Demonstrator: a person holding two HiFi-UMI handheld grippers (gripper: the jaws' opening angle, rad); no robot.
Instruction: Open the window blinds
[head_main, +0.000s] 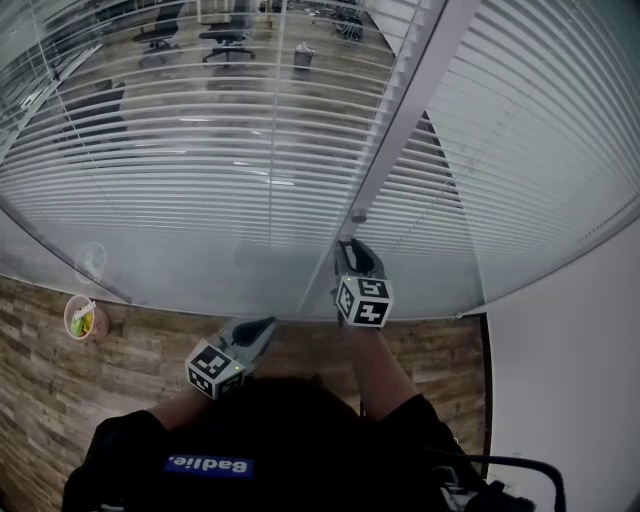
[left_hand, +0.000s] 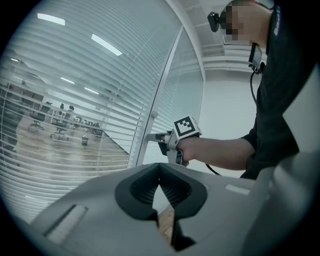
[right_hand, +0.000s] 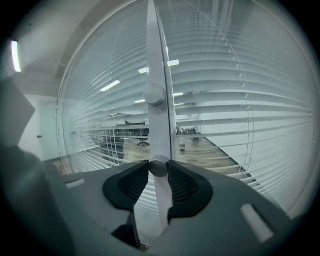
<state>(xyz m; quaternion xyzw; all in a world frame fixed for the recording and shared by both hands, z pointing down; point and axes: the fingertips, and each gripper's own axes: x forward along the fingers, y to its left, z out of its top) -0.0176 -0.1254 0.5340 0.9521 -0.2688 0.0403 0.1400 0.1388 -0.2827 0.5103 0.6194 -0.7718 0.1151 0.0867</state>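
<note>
Nearest the person, the left gripper (head_main: 266, 327) is held low and well short of the white mullion (head_main: 400, 120), its jaws together with nothing between them. The right gripper (head_main: 349, 247) is set against the mullion's face, its jaws clamped on a small round tilt knob (right_hand: 158, 167). A second knob (right_hand: 154, 94) is seen higher on the same mullion. The window blinds (head_main: 180, 140) hang behind the glass on both sides of the mullion, with their slats running level. The knob's axis is judged to point straight out from the mullion, in line with the right gripper, so a roll of that wrist is what is called for.
</note>
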